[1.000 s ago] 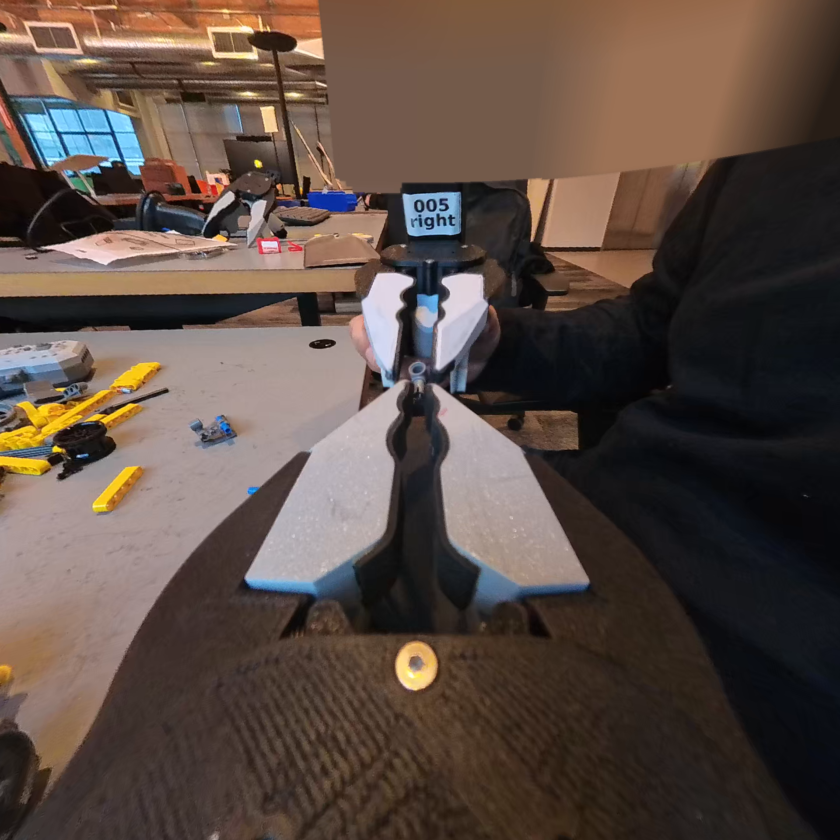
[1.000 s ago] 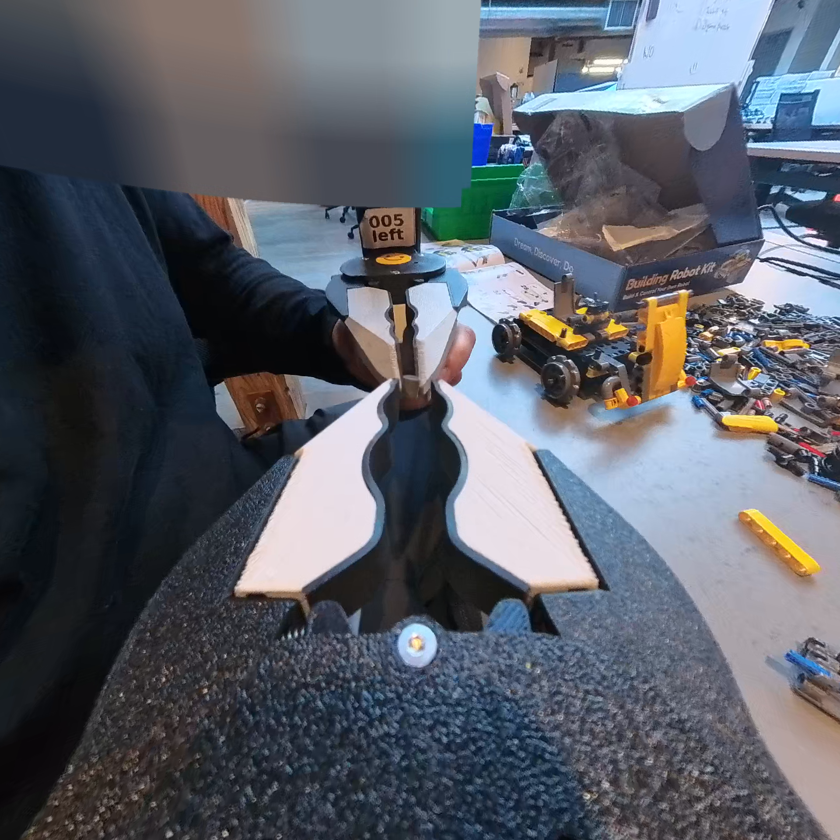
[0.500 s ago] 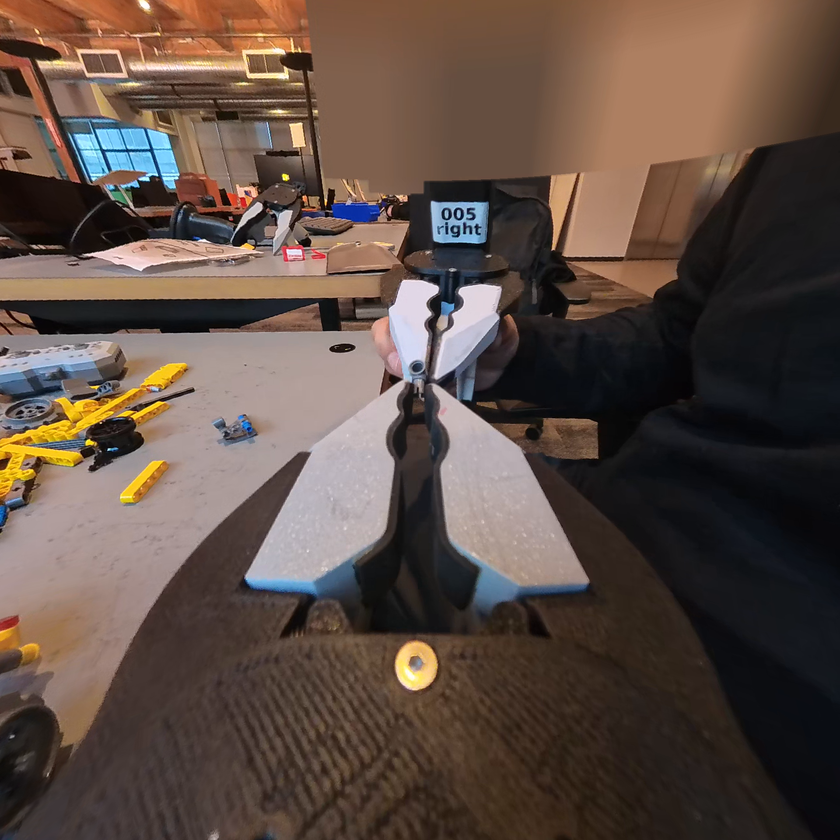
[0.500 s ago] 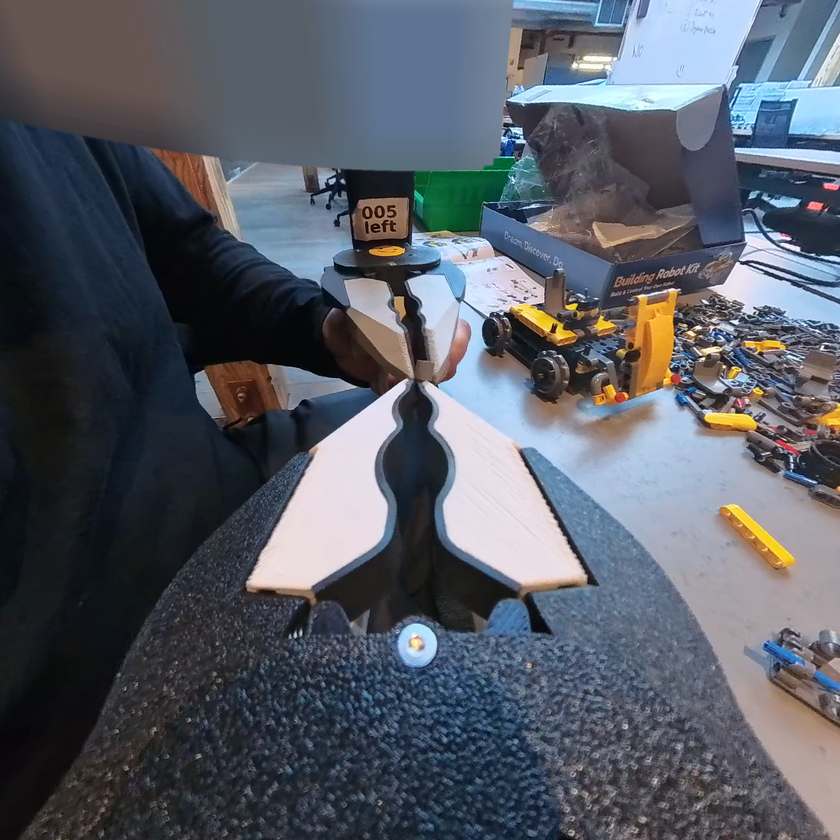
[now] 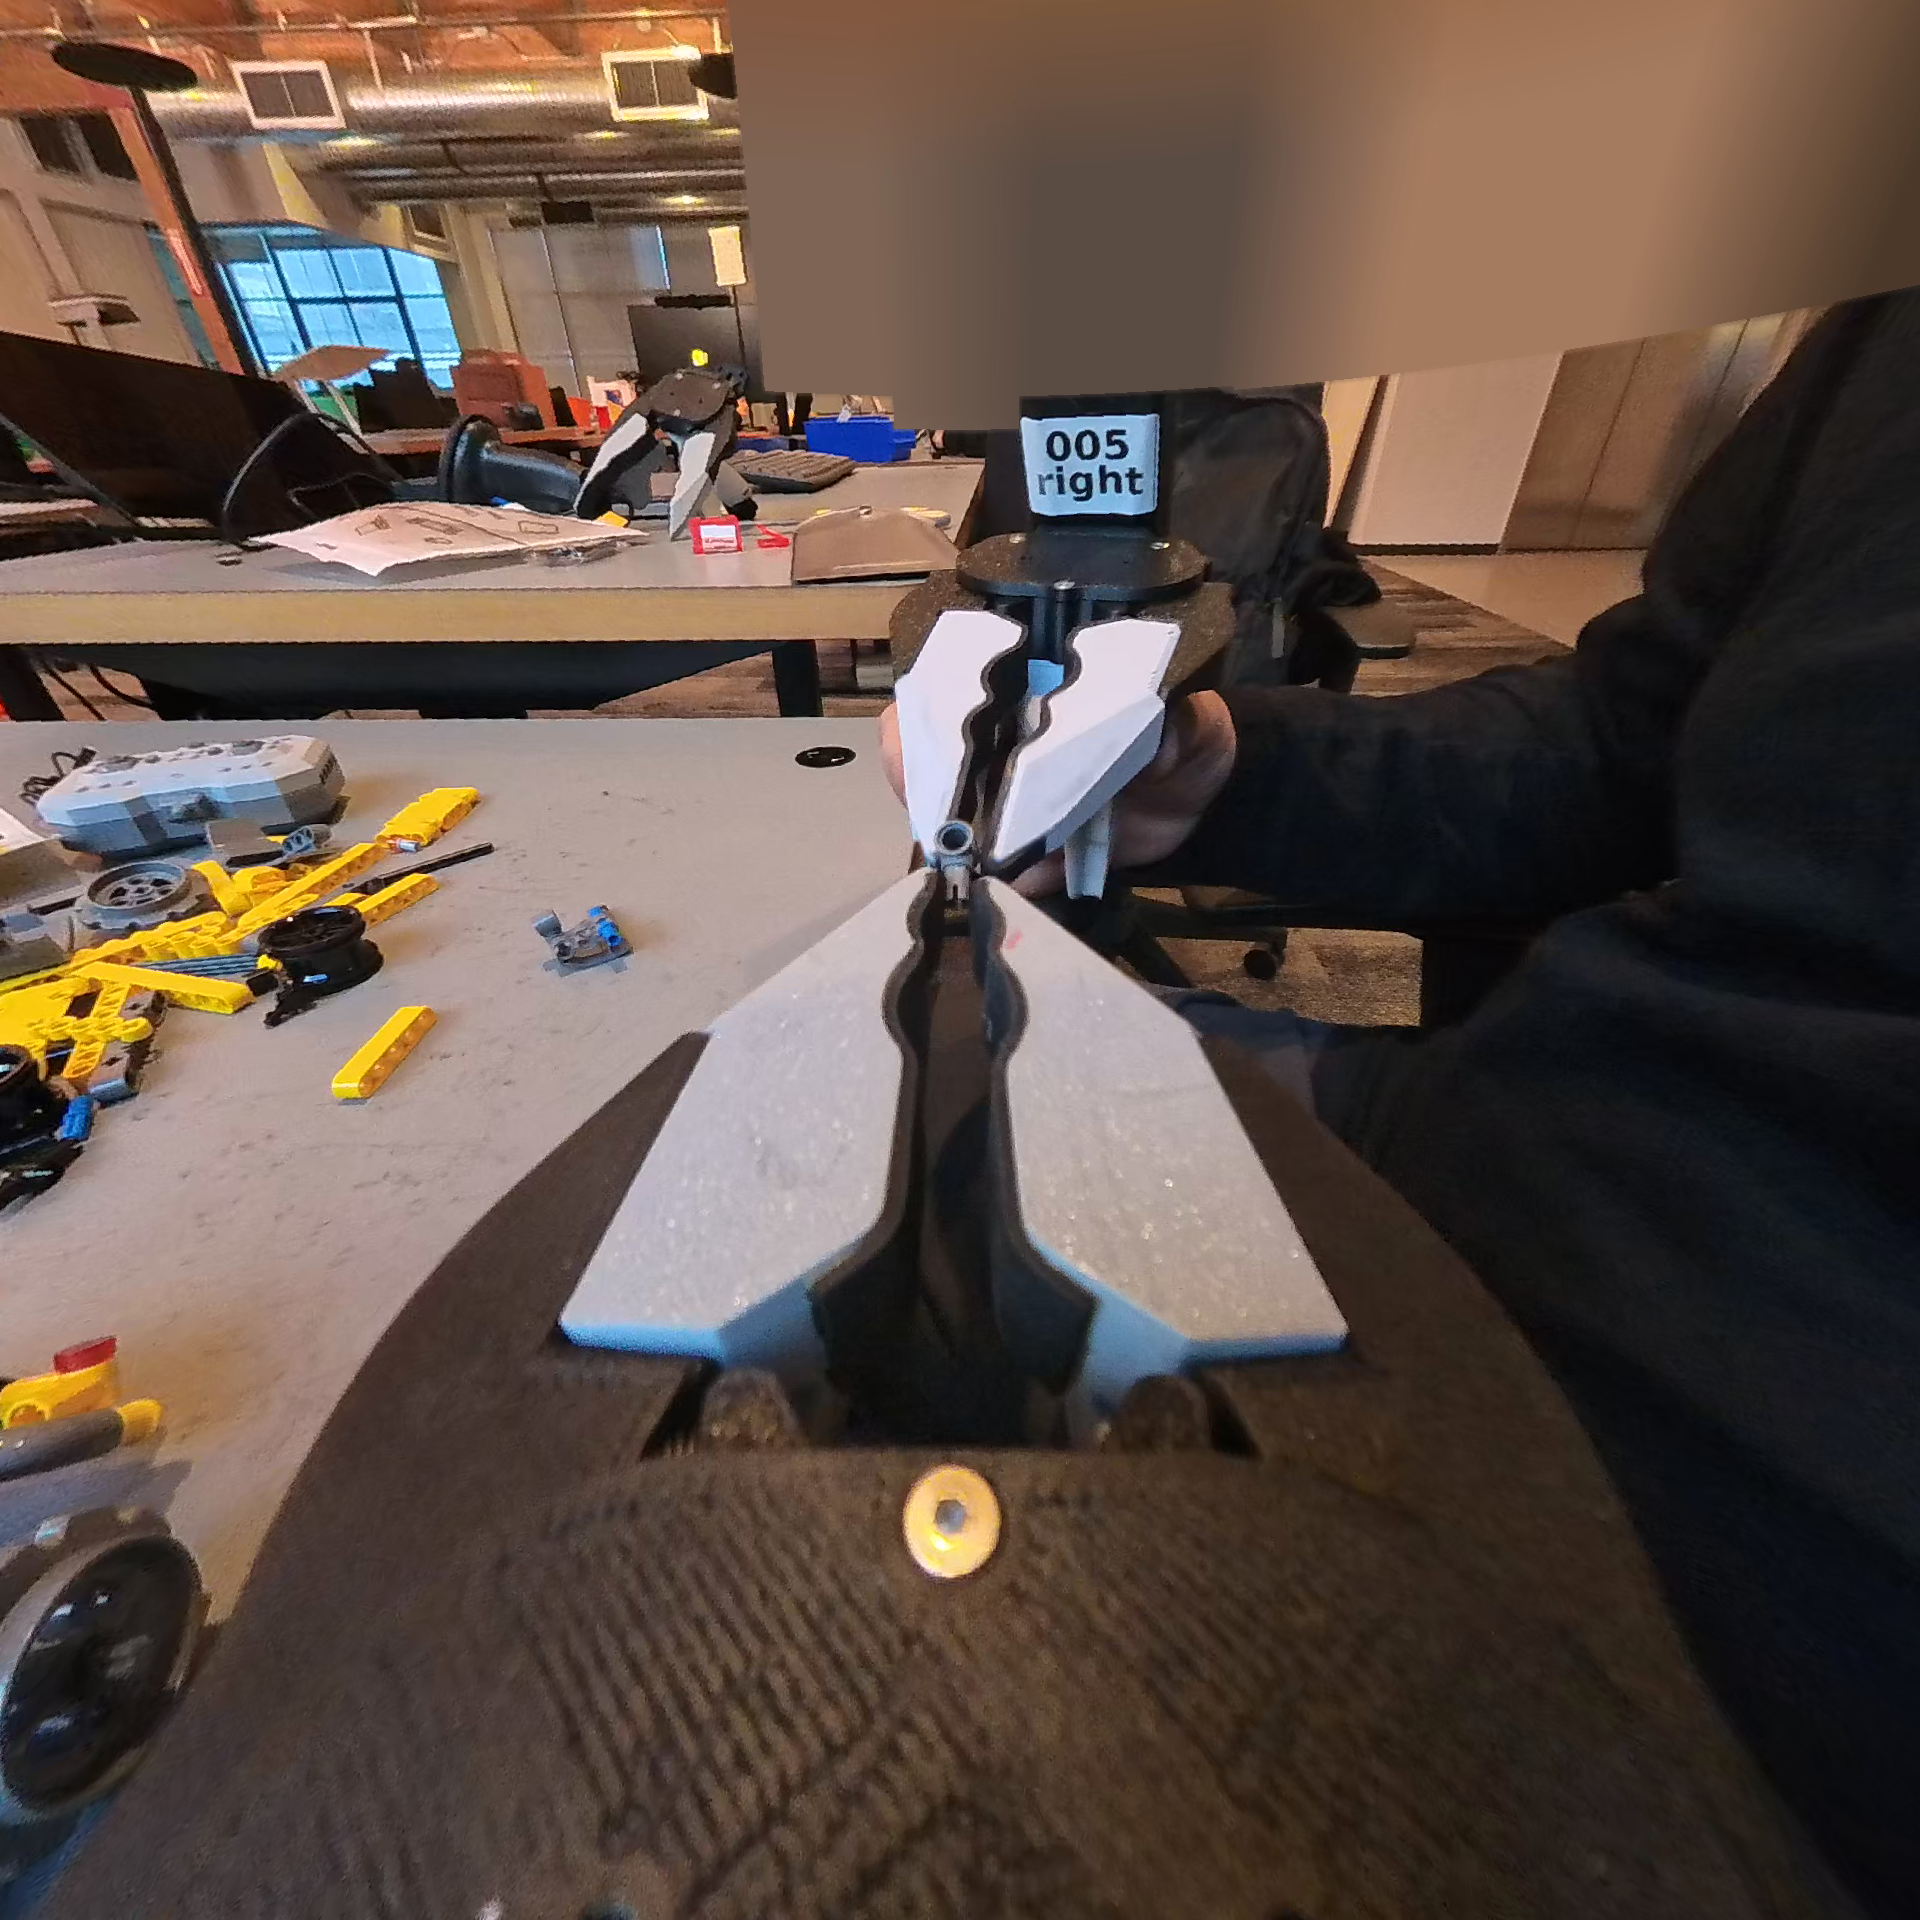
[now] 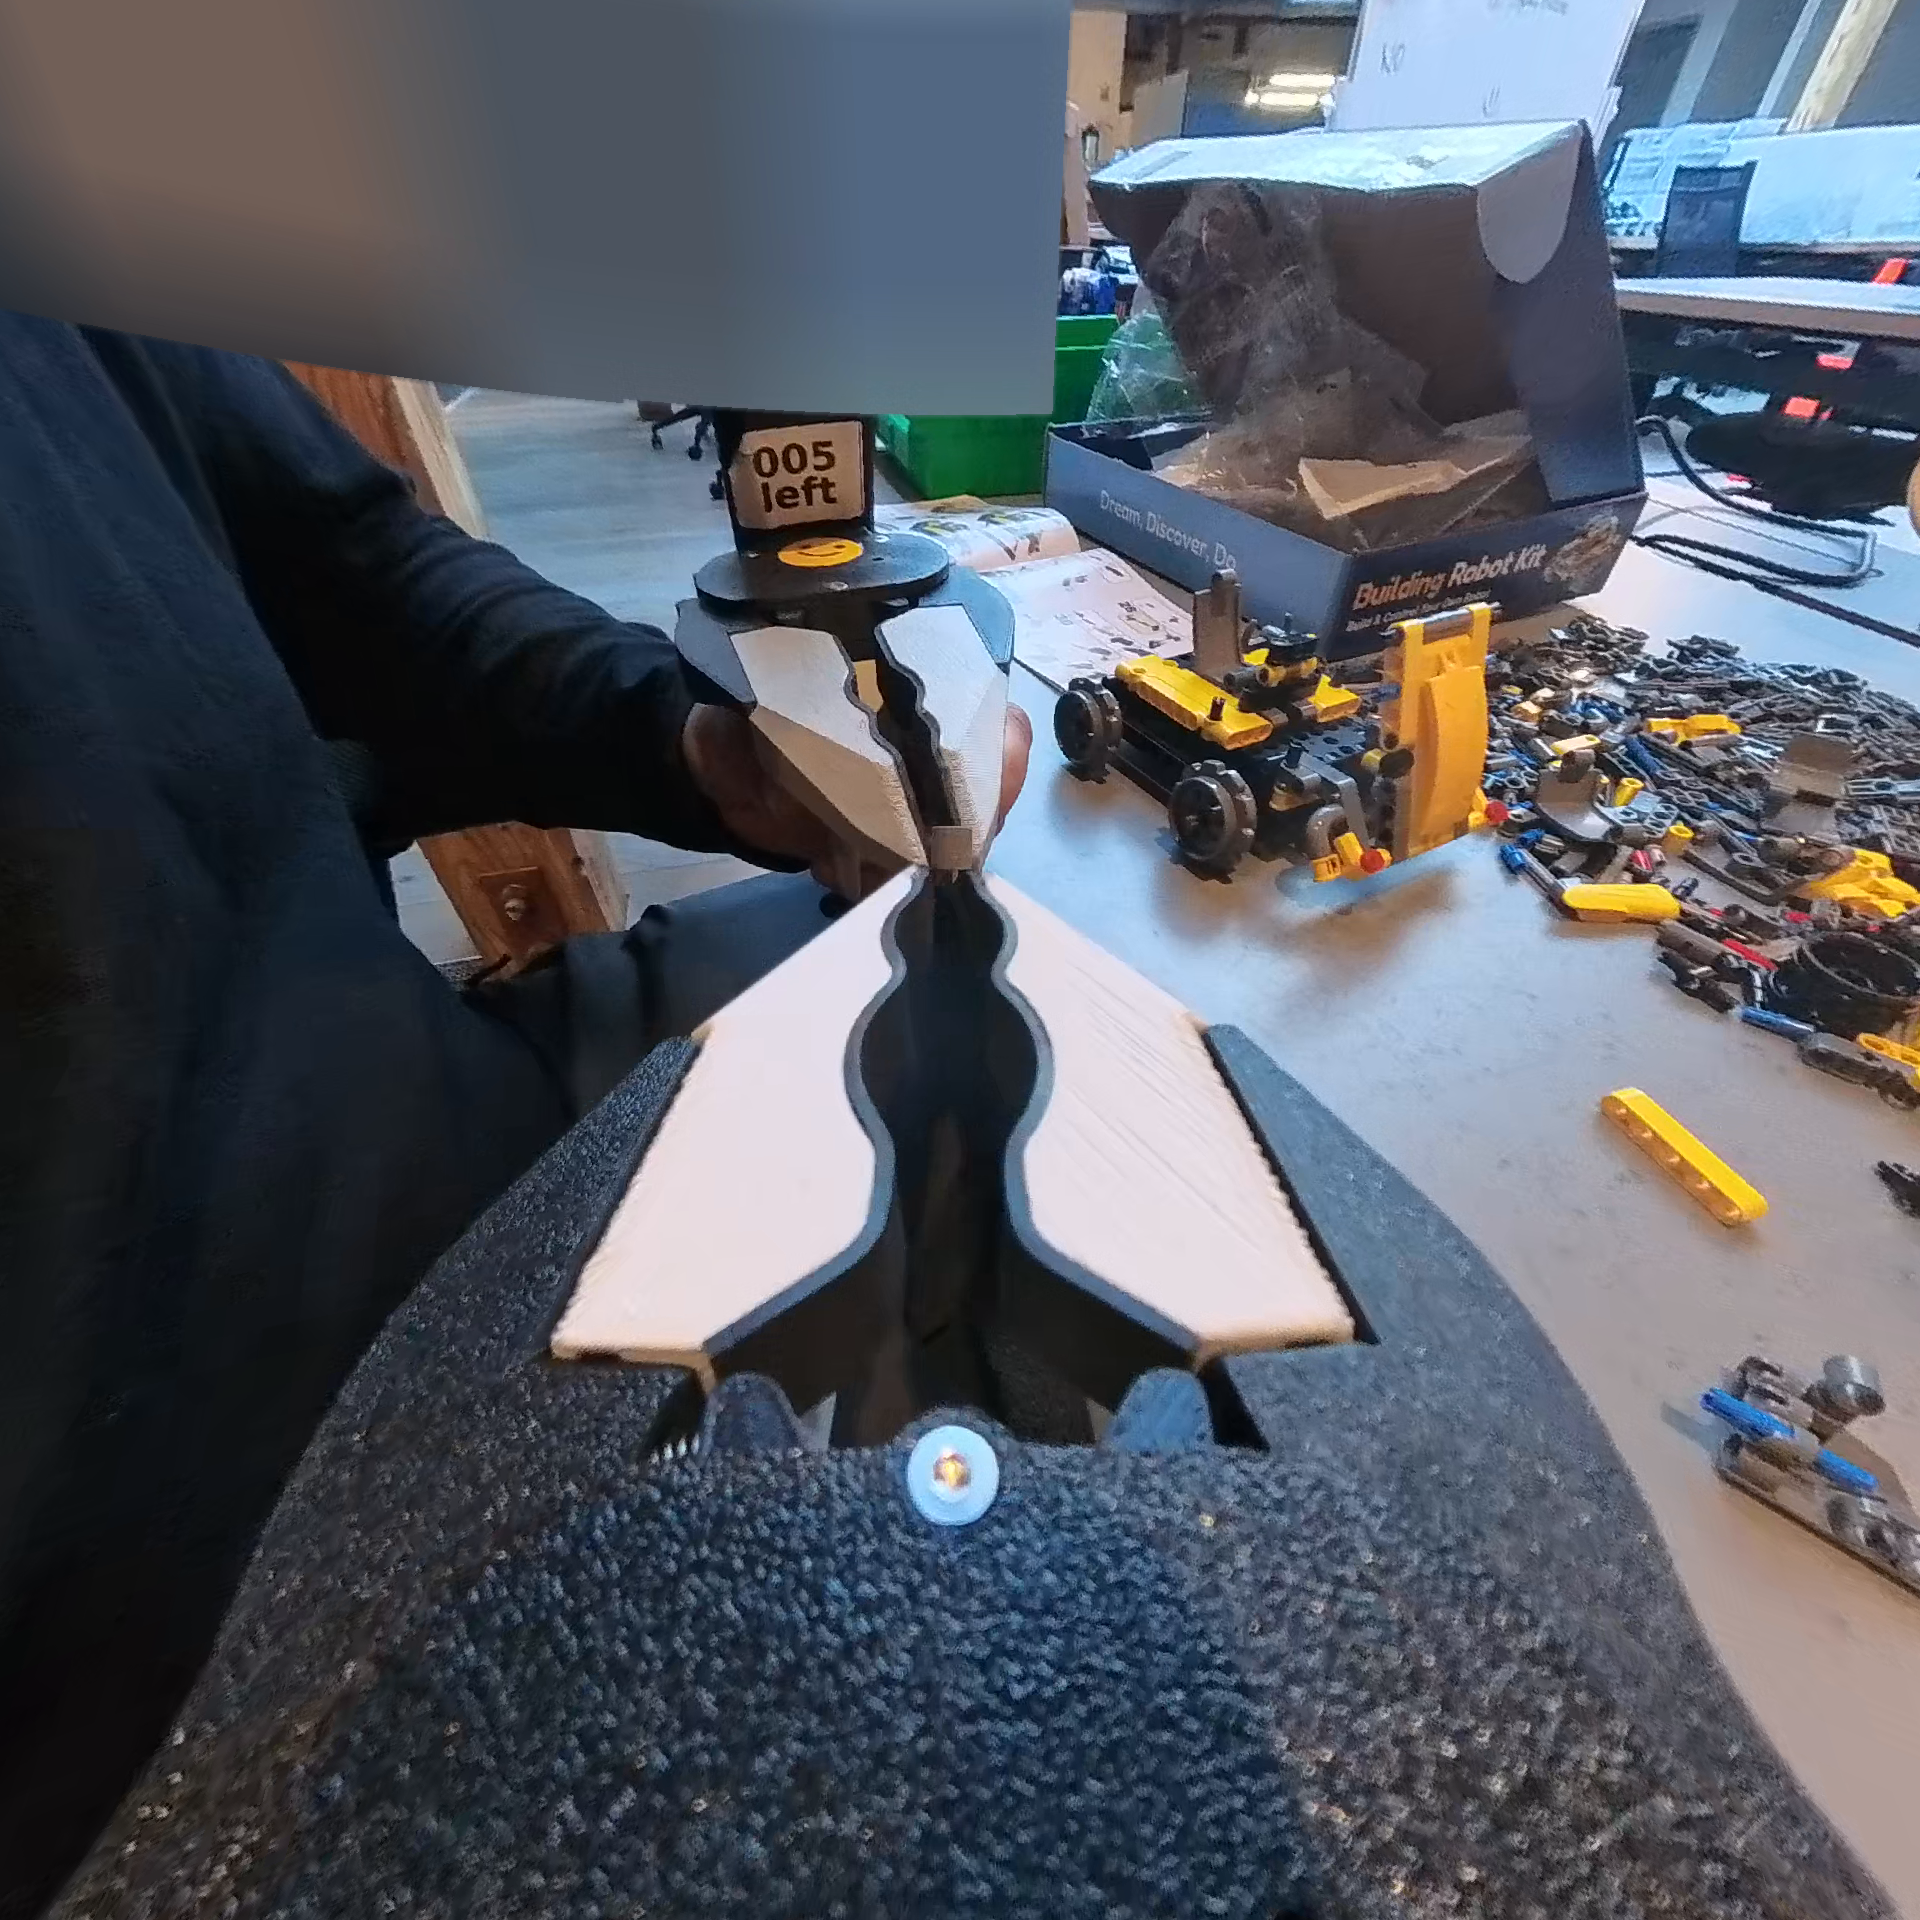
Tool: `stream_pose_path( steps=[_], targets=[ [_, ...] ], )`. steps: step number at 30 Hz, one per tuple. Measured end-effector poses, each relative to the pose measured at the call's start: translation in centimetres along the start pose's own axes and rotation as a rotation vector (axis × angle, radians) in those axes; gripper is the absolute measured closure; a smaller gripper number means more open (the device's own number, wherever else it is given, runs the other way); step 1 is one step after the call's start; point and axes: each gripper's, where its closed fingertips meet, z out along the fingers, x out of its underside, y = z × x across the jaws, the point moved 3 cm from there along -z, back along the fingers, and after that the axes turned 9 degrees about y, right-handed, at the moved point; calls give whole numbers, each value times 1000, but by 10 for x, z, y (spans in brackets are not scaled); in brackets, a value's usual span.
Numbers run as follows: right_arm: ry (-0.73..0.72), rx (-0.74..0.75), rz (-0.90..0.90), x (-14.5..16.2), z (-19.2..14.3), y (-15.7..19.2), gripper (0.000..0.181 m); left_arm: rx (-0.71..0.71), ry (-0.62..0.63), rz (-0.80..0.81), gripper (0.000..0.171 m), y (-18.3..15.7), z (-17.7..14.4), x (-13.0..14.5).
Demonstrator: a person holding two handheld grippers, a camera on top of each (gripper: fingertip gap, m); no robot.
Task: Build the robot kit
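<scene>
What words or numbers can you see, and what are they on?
I don't copy writing; here is what bears it.
White label on right gripper: readable.
White tag on left gripper: readable.
Blue box front: readable.
Booklet: too small.
Red card, far table: too small.

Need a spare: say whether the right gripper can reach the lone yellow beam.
Probably not yet: nothing blocks the yellow beam, but the right gripper is shut on a small grey piece.

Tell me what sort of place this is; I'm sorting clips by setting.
Likely an open-plan office or lab workshop: long desks, exposed ceiling ducts, and a robot-building kit box beside loose construction pieces.
</scene>
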Motion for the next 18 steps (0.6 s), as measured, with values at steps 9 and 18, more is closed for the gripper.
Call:
stream_pose_path(
  steps=[9,18],
  targets=[
    [-11,1,0,-2,-2,0,171,-9,34,26,168,-1,3,4],
    [19,-6,-29,3,1,3,174,-10,53,52,168,-4,5,7]
  ],
)
